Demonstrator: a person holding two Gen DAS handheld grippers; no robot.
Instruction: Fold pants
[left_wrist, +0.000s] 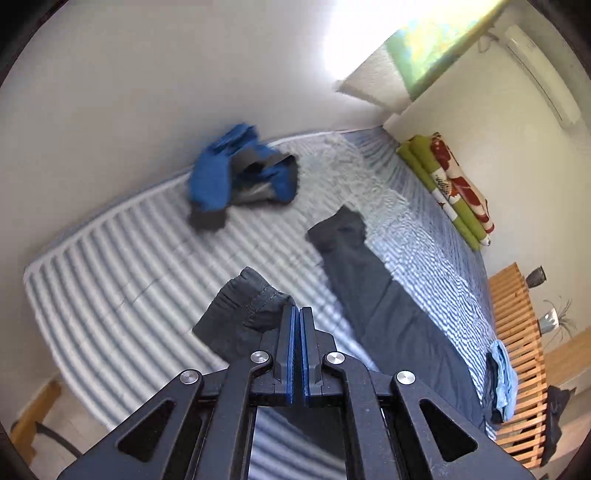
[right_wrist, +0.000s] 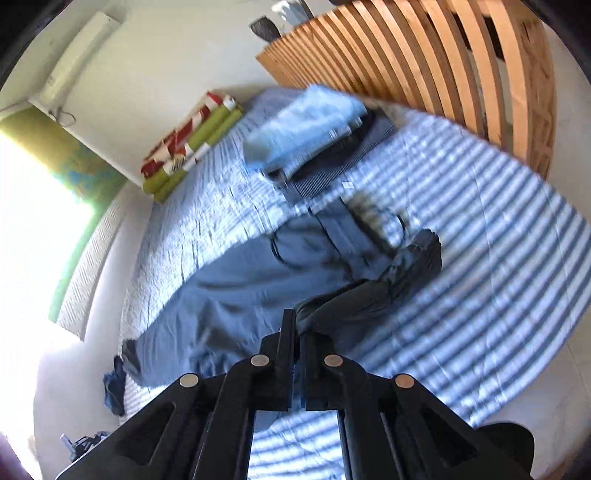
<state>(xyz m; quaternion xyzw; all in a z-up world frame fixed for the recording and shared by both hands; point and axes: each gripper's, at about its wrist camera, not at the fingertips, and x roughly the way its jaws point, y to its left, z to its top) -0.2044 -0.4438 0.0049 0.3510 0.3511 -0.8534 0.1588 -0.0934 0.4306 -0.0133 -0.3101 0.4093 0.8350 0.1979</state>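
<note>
Dark grey pants (left_wrist: 391, 306) lie lengthwise on the striped bed, one leg stretched toward the far end. My left gripper (left_wrist: 298, 314) is shut on a gathered elastic edge of the pants (left_wrist: 243, 306), and that fabric hangs lifted to the left of the fingertips. In the right wrist view the pants (right_wrist: 258, 280) look blue-grey and rumpled, with the waist area and its cord toward the right. My right gripper (right_wrist: 295, 321) is shut on a raised fold of the pants (right_wrist: 340, 302) that runs from its tips toward the waist.
A blue and grey jacket (left_wrist: 236, 177) lies by the wall. A green and red folded blanket (left_wrist: 450, 184) sits at the bed's far end. Folded light blue clothes (right_wrist: 306, 122) rest next to a wooden slatted frame (right_wrist: 424, 55). The striped mattress (left_wrist: 110, 266) stretches to the left.
</note>
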